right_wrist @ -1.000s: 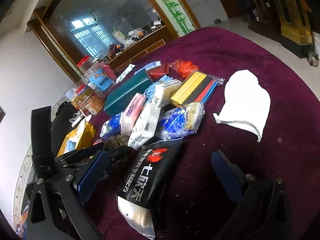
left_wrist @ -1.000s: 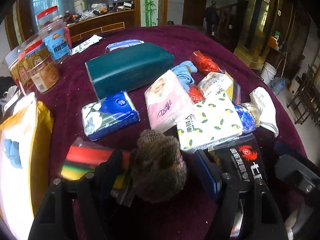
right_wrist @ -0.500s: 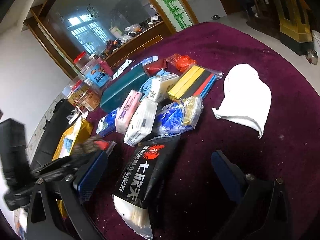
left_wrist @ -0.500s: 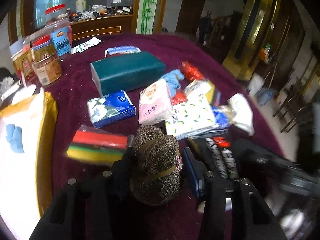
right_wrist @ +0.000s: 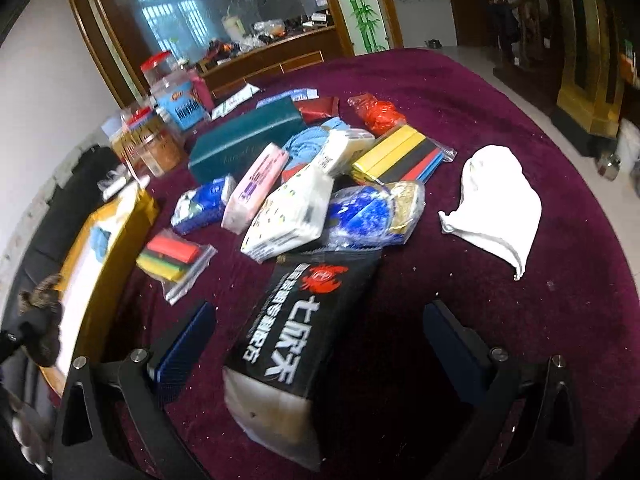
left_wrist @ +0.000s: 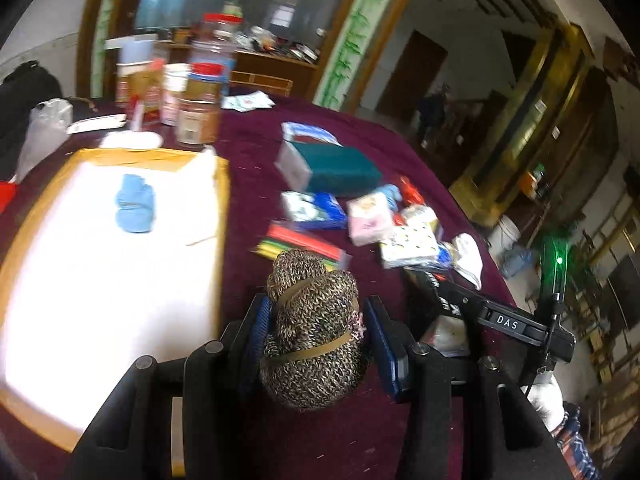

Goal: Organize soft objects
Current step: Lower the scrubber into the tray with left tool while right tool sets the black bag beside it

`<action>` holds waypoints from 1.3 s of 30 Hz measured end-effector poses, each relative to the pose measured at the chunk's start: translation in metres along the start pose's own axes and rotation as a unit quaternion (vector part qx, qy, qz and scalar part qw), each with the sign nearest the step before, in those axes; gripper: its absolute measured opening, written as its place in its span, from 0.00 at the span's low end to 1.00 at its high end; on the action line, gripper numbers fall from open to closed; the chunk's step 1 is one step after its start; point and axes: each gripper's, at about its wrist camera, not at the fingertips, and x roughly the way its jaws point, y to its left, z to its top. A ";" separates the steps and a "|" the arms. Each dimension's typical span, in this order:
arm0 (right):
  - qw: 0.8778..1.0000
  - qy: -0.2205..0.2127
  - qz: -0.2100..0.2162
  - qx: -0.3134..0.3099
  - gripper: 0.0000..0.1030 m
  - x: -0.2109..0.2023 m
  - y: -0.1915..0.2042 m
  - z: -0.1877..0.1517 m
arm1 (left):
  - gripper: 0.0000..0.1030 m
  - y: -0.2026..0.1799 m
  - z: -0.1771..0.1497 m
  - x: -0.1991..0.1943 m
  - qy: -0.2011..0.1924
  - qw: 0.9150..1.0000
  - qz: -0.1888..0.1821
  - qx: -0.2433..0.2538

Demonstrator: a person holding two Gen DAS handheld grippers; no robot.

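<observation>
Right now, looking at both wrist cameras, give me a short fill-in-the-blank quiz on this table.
1. The left gripper is shut on a brown knitted ____.
2. The right gripper is open, and a ____ tissue pack with a red crab logo lies between its fingers.
3. A ____ sock lies in the yellow-rimmed tray.

Missing words: sock bundle; black; blue
</observation>
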 end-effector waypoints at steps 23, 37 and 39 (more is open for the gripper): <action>0.992 0.001 0.086 -0.091 0.42 -0.041 0.104 0.015 | 0.50 0.147 0.017 -0.051 -0.033 0.989 0.099 -0.100; 0.965 0.092 0.200 -0.145 0.42 0.029 0.255 0.028 | 0.50 0.222 0.080 0.022 0.024 0.981 0.143 -0.131; 0.958 0.115 0.220 -0.145 0.43 0.047 0.276 0.028 | 0.50 0.232 0.083 0.029 0.026 0.979 0.147 -0.140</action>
